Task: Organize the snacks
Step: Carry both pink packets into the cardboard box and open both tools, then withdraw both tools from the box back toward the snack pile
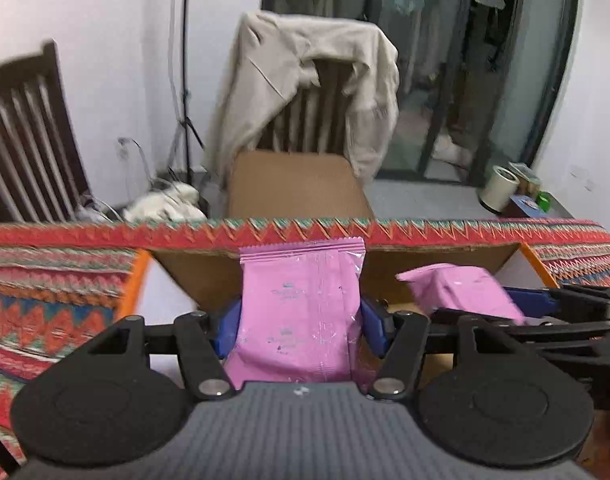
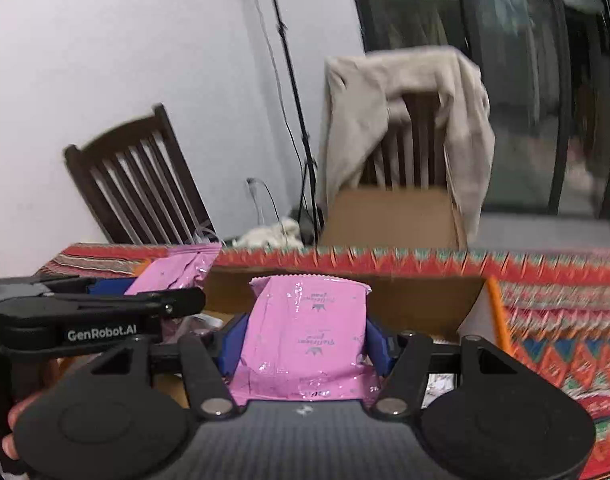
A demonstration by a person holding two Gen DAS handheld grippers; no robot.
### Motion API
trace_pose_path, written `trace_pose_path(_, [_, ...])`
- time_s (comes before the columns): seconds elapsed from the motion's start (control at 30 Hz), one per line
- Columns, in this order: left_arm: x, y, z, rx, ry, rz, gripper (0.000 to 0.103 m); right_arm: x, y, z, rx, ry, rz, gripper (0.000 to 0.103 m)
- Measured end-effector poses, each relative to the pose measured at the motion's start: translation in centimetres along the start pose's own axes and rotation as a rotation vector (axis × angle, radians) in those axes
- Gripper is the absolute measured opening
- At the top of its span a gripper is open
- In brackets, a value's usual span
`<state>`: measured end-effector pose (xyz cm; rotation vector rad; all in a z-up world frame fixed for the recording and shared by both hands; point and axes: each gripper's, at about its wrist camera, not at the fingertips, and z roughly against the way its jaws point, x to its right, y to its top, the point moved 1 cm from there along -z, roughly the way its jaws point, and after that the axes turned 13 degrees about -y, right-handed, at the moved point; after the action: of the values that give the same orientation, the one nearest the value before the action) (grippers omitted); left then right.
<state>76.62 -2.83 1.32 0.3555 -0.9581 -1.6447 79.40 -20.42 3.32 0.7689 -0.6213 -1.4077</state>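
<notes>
While both grippers hang over the open cardboard box, each one pinches its own packet. My left gripper has its blue pads pressed against the sides of a pink snack packet, held upright with the crimped top edge uppermost — the packet sits squarely between the fingers, above the box interior. My right gripper is clamped the same way on a second pink packet; its print reads upside down in the right wrist view.

From the left wrist view the right gripper enters from the right side, its packet tilted, near the box's right wall. From the right wrist view the left gripper appears at the left with its packet in front of the box's far-left corner. The two packets are near each other but apart.

The box rests on a red zigzag-patterned tablecloth. Behind the table — two dark wooden chairs, one draped with a beige garment.
</notes>
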Motion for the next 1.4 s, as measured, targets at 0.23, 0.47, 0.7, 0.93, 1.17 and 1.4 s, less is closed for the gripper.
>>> trace_pose_path(0.23, [-1.2,0.8,-2.5,-0.074,0.032,0.057,0.068,-0.1,0.7,-5.0,-0.169,-0.078,0.019,0.062])
trace_pose_path(0.47, [-1.3,1.5,-1.5,-0.049,0.009,0.052,0.082,-0.5,0.3,-4.2,-0.166,-0.075,0.027,0.073])
trace_pose_path(0.7, [0.2,2.7,4.3,0.009,0.000,0.001,0.084,0.6,2.1,0.1,-0.100,-0.100,0.020,0.073])
trace_pose_path(0.93, [3.2,2.9,13.0,0.069,0.020,-0.042,0.096,2.3,2.9,9.1,-0.015,-0.099,0.013,0.075])
trace_pose_path(1.17, [7.7,0.3,24.3,0.144,-0.005,-0.132,0.103,3.4,1.6,20.5,0.072,-0.102,0.025,0.079])
trace_pose_path(1.4, [12.0,-6.0,35.8,0.277,-0.029,-0.209,0.103,2.4,-1.9,32.5,0.207,-0.069,0.063,0.088])
